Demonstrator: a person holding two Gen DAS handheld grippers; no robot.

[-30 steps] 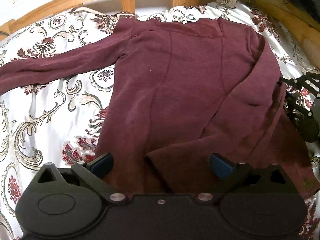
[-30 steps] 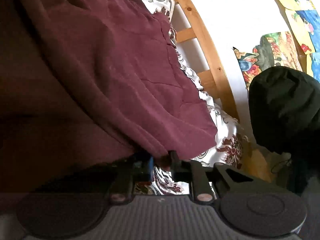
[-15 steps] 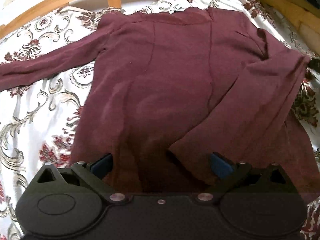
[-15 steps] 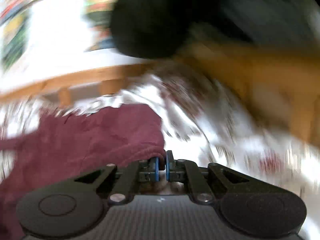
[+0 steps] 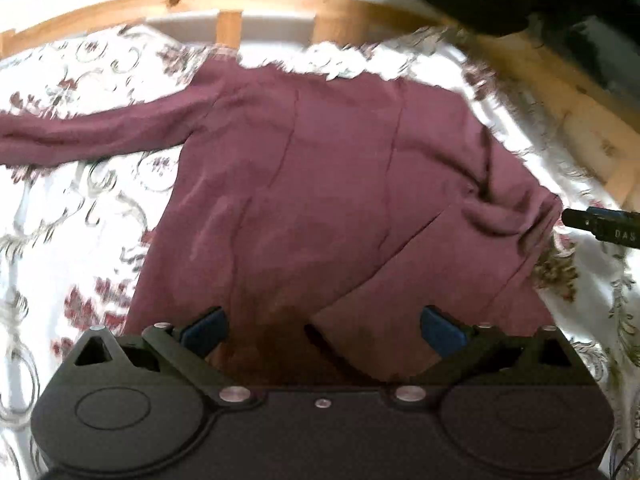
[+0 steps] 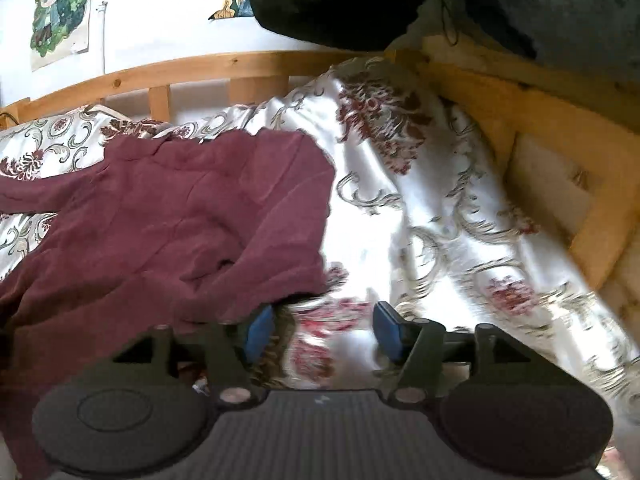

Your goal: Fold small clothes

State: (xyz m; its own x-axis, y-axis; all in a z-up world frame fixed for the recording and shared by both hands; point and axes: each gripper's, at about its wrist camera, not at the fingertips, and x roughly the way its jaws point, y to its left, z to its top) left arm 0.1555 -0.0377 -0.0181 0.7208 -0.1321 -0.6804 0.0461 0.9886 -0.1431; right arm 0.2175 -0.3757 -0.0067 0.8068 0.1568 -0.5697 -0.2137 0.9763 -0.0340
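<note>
Floral bedspread (image 6: 432,216) under a maroon long-sleeved top (image 5: 320,184) — one sleeve folded in.
Left gripper (image 5: 322,326), spread wide and empty, is nearer the outstretched sleeve (image 5: 92,132) lying crosswise, ahead-left; right gripper (image 6: 320,332) gapes beside the folded edge.

Your left wrist camera looks down the maroon top (image 5: 320,200) toward the headboard (image 5: 228,4); your right wrist camera views its edge (image 6: 168,216) close, sharing both.

Home bedroom: wooden slatted bed frame (image 6: 224,68), floral satin bedspread (image 6: 420,208) covering the mattress, cartoon poster (image 6: 60,12) stuck on the white wall (image 6: 160,12), maroon top (image 5: 320,184) spread flat on the bed.
</note>
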